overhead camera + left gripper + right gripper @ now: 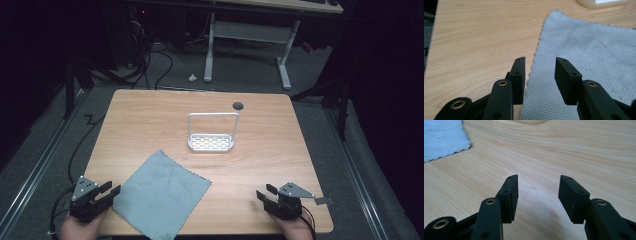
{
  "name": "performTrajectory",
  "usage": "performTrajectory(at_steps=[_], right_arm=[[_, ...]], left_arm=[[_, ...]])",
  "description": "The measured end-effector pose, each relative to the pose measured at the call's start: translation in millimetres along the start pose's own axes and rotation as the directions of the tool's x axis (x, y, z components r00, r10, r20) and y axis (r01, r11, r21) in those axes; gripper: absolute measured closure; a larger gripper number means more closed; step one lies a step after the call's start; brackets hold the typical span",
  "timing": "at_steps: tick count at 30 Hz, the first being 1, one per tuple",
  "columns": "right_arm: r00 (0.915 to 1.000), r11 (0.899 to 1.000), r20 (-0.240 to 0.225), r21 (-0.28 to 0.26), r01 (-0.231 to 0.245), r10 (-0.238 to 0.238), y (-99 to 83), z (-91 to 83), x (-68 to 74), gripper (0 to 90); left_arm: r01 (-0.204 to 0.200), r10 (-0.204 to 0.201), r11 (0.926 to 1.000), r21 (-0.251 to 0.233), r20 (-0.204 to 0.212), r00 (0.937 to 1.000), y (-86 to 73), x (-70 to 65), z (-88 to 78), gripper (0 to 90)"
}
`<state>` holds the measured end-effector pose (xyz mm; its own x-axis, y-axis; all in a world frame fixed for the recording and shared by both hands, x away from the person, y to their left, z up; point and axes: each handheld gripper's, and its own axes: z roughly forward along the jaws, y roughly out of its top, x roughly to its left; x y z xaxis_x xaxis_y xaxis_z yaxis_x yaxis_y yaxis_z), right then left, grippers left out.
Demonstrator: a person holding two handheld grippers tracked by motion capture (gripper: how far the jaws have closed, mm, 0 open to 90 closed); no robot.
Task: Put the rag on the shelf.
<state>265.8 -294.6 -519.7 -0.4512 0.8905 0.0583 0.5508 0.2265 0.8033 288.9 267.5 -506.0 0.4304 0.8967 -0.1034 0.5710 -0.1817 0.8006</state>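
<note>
A grey-blue cloth (pixel 162 194) lies flat on the wooden table (pixel 150 120) at the front left, turned like a diamond. A small white rack (pixel 212 133) with a tall wire handle stands near the table's middle. My left gripper (pixel 113 191) rests at the front left corner, open, its jaws straddling the cloth's (pixel 586 50) left edge with nothing gripped. My right gripper (pixel 264 192) sits at the front right, open over bare wood, empty; the cloth's corner (pixel 441 137) lies far to its left.
A round cable hole (pixel 238 106) marks the table's far edge. Behind the table stand a white desk frame (pixel 245 40) and loose cables (pixel 145 65) on the dark floor. Bare wood stretches between cloth and right gripper.
</note>
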Motion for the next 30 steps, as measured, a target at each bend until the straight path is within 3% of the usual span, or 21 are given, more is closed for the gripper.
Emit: performTrajectory(at_steps=[11,12,14,15,16,17,19,24,27,28,29,30], right_arm=[[1.0,1.0,0.0,-0.004,0.004,-0.004,-0.6,0.5,-1.1,50.7],[1.0,1.0,0.0,-0.001,0.0,0.0,-0.5,0.9,-0.9,50.7],[1.0,1.0,-0.004,0.001,-0.004,0.004,-0.3,1.4,-0.3,50.6],[1.0,1.0,-0.004,0.001,-0.004,0.004,-0.3,1.4,-0.3,50.6],[1.0,1.0,-0.007,0.001,0.006,-0.006,-0.3,1.7,0.0,51.5],[0.9999,1.0,-0.009,0.001,0.008,-0.008,-0.4,1.5,0.2,51.8],[0.9999,1.0,-0.011,-0.003,0.009,-0.009,-0.4,0.8,0.7,52.1],[0.9998,1.0,-0.017,-0.01,0.013,-0.013,-0.2,0.2,0.6,52.8],[0.9997,1.0,-0.019,-0.001,0.014,-0.014,-0.2,1.8,0.2,53.2],[0.9998,1.0,-0.019,0.0,0.011,-0.011,-0.2,2.0,0.4,53.4],[0.9998,1.0,-0.019,0.0,0.011,-0.011,-0.2,2.0,0.4,53.4],[0.9998,1.0,-0.019,0.0,0.01,-0.01,-0.1,1.9,0.5,53.6]], left_arm=[[0.007,-0.007,0.9999,0.011,0.014,0.9999,-2.7,2.3,3.2,60.8],[0.002,-0.002,0.9999,0.017,0.023,0.9997,-3.0,1.6,3.9,65.8],[-0.025,0.021,0.9986,0.047,0.095,0.9953,-3.8,-3.4,7.5,78.3],[-0.025,0.021,0.9986,0.047,0.095,0.9953,-3.8,-3.4,7.5,85.8],[-0.099,0.087,0.9898,0.102,0.116,0.9895,-4.8,-12.5,14.0,89.7],[-0.138,0.123,0.9812,0.135,0.117,0.9855,-5.3,-17.5,17.9,89.8],[-0.182,0.16,0.9655,0.186,0.13,0.9786,-6.7,-25.6,25.5,89.8],[-0.204,0.176,0.9627,0.179,0.159,0.9715,-6.6,-35.8,28.0,89.8],[-0.237,0.195,0.9566,0.17,0.23,0.9535,-6.5,-53.2,31.8,89.7],[-0.247,0.203,0.9538,0.171,0.241,0.9491,-6.0,-57.6,33.0,89.7],[-0.247,0.203,0.9538,0.171,0.241,0.9491,-6.0,-57.6,33.0,89.7],[-0.268,0.22,0.9491,0.166,0.258,0.9407,-5.2,-66.0,35.4,89.7]])
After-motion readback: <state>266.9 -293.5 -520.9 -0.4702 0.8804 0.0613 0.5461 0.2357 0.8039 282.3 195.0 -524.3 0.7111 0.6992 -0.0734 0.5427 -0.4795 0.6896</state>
